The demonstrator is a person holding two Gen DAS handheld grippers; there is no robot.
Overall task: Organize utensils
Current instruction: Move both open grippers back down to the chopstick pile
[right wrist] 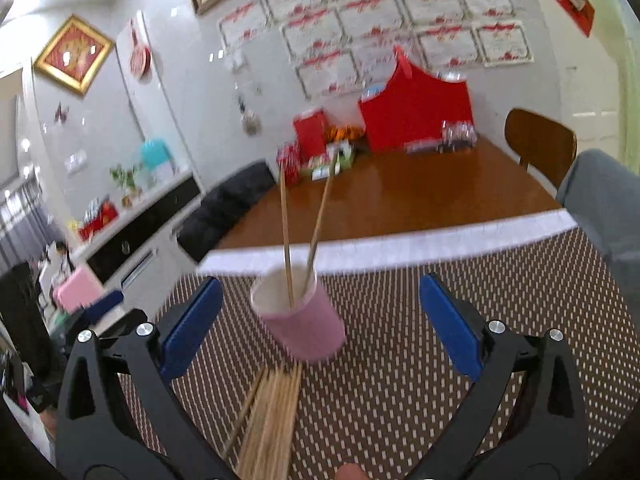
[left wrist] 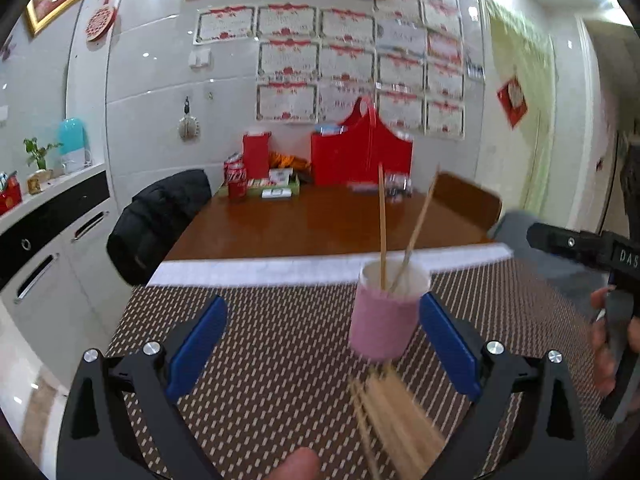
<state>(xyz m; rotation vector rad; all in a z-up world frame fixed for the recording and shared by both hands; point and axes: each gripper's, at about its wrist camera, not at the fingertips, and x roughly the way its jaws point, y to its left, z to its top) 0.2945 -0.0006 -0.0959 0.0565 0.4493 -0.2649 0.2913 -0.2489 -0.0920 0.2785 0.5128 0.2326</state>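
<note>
**Light cup, 2 sticks in, pile still loose**

Pink cup (left wrist: 382, 322) upright on the woven mat (left wrist: 280, 360), mid-table, with 2 thin sticks (left wrist: 382, 224) leaning out of it, 1 nearly upright, 1 tilted right. Loose pile of sticks (right wrist: 272, 416) flat on the mat just near of the cup, ends close to its base; touching or not, cannot tell.

Left claw (left wrist: 322, 344) spread wide, nothing held; cup sits toward its right pad, very close, contact unclear through the blur. Right claw (right wrist: 320, 320) equally wide and empty, cup toward its left pad, clear of both.

Likely troubles:
- Tipping the cup. Looks light and top-heavy with tall sticks inside; a brush from a pad or a snag on a leaning stick would probably topple it and spill both.
- Scattering the pile. Round thin sticks probably roll; closing on several at once risks dropping some or fanning them across the mat.
- Missing the mouth. Narrow opening already crossed by 2 sticks, so a slanted entry could catch the rim.
- Claws colliding, both working in the same small area near the cup.
</note>
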